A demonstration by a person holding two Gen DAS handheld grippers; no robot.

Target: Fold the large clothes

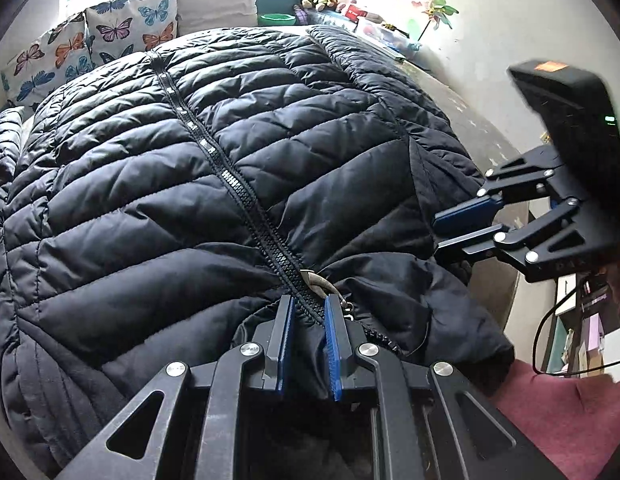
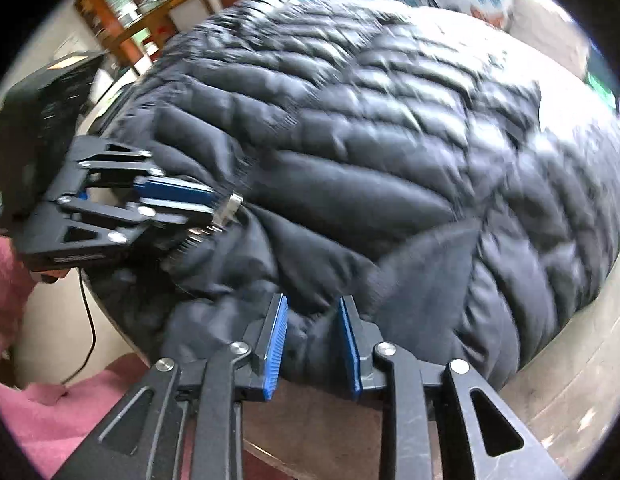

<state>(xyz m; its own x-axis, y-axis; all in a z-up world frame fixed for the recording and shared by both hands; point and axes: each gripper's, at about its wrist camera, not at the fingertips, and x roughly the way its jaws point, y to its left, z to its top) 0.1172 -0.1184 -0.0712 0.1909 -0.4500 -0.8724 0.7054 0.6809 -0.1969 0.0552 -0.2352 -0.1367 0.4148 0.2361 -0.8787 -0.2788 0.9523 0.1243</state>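
Bright daylight; right view motion-blurred, edges fisheye-warped.

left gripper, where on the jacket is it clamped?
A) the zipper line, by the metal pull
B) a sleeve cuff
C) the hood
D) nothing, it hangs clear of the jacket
A: in the left wrist view the left gripper has its blue pads pinched on the fabric of the black puffer jacket astride the zipper, with the metal zipper pull right at its fingertips.
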